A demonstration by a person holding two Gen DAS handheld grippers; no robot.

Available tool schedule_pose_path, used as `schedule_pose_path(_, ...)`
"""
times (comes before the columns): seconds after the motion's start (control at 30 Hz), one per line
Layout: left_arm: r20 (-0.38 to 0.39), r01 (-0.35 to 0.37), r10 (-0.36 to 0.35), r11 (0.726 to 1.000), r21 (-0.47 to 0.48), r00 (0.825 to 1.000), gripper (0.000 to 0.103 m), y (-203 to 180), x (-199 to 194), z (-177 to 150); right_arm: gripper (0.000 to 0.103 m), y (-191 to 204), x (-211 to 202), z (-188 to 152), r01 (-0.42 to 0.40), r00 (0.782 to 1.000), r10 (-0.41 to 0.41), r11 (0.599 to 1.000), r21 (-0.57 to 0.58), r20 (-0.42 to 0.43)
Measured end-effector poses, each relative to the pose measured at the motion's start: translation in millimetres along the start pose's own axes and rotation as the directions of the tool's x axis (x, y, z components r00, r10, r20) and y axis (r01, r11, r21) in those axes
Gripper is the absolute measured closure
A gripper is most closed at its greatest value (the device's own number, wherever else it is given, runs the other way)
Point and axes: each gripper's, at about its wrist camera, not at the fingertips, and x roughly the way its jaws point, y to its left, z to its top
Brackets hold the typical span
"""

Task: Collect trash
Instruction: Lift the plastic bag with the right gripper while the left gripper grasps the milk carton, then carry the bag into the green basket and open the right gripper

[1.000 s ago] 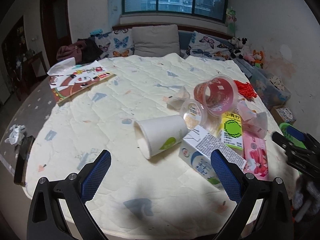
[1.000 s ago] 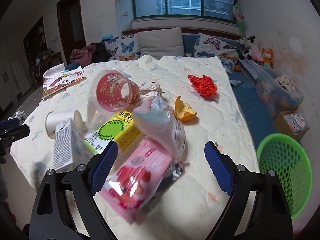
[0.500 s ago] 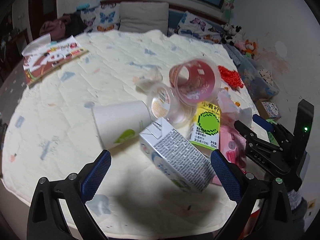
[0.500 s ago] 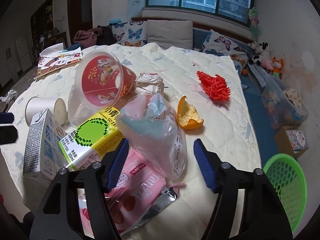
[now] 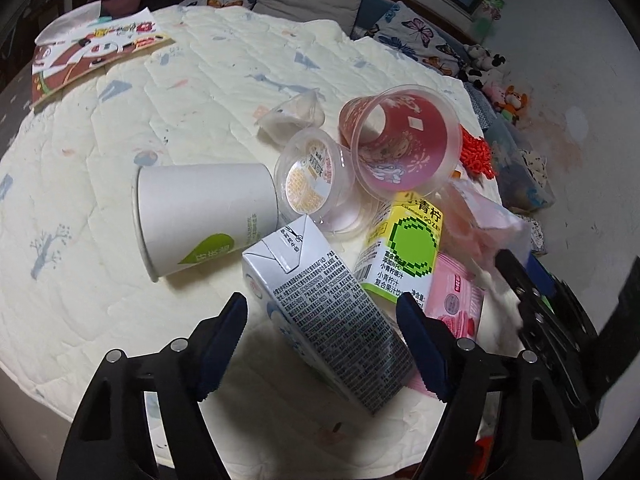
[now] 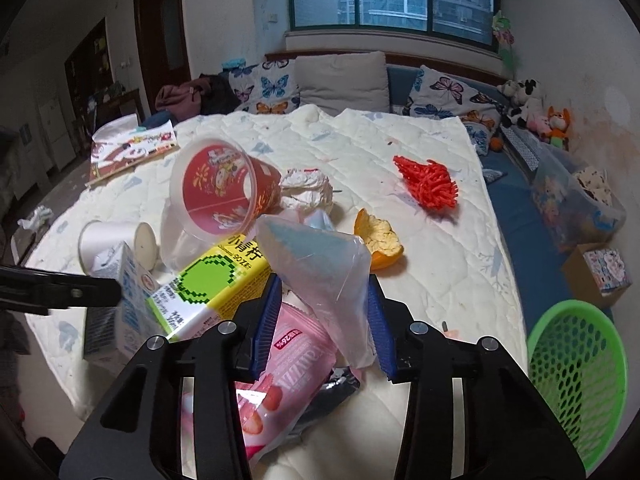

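Now, your left claw (image 5: 322, 322): its blue pads straddle the white milk carton with dense black print (image 5: 320, 308); the jaws have just been closing, yet a gap shows on each side, so nothing is gripped.
Your right claw (image 6: 322, 320): its jaws have just been closing too, and the clear crumpled plastic bag with pale blue inside (image 6: 320, 264) sits between the blue pads; the right pad lies against the bag, while you cannot tell whether the left pad touches it.
Trash pile: it lies on the cream quilted bed (image 5: 120, 128), near its front edge.
White paper cup with a green leaf mark (image 5: 204, 212): on its side, just left of the milk carton.
Clear lidded tub with an orange label (image 5: 314, 176): tipped, between the paper cup and the red printed plastic cup (image 5: 400, 140), which also lies on its side.
Yellow and green juice box (image 5: 404, 248): flat, just right of the carton.
Pink snack wrapper (image 6: 280, 380): under your right claw, beneath the bag.
Orange peel (image 6: 380, 240): just beyond the bag.
Red shredded clump (image 6: 428, 180): farther back on the bed, apart from the pile.
Green mesh basket (image 6: 576, 380): on the floor, right of the bed.
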Motion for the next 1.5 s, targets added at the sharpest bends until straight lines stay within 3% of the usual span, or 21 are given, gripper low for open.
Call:
schedule_pose_path(0.23, -0.024, -0.019, 0.018, 0.999, -0.027, 1.000, 0.029, -2.3, 8.8, 3.1, 0.060, -7.4, -22.2, -3.7, -0.015, 0.999, 0.014, 0.999, 0.035, 0.032)
schedule_pose_path(0.4, -0.035, -0.039, 0.037, 0.998, -0.043, 0.999, 0.038, -3.5, 13.4, 5.1, 0.060, -12.7, -37.6, -8.3, -0.012, 0.999, 0.010, 0.998, 0.057, 0.049)
schedule_pose_path(0.77, -0.043, 0.033, -0.035, 0.998, -0.044, 0.998, 0.054, 9.3, -4.1, -7.6, 0.060, -35.8, -73.0, -10.7, -0.033, 0.995, 0.018, 0.989, 0.147, 0.101)
schedule_pose_path(1.17, -0.035, 0.119, -0.116, 0.989, 0.092, 0.993, 0.059, 4.6, -56.2, -15.8, 0.060, -68.8, -99.4, -24.6, 0.056, 0.990, -0.082, 0.977, 0.208, 0.117)
schedule_pose_path(1.5, -0.027, 0.238, -0.239, 0.938, 0.250, 0.971, 0.059, -58.6, -79.9, 0.0, 0.060, -126.8, -110.3, -49.6, 0.181, 0.975, -0.212, 0.934, 0.309, 0.072)
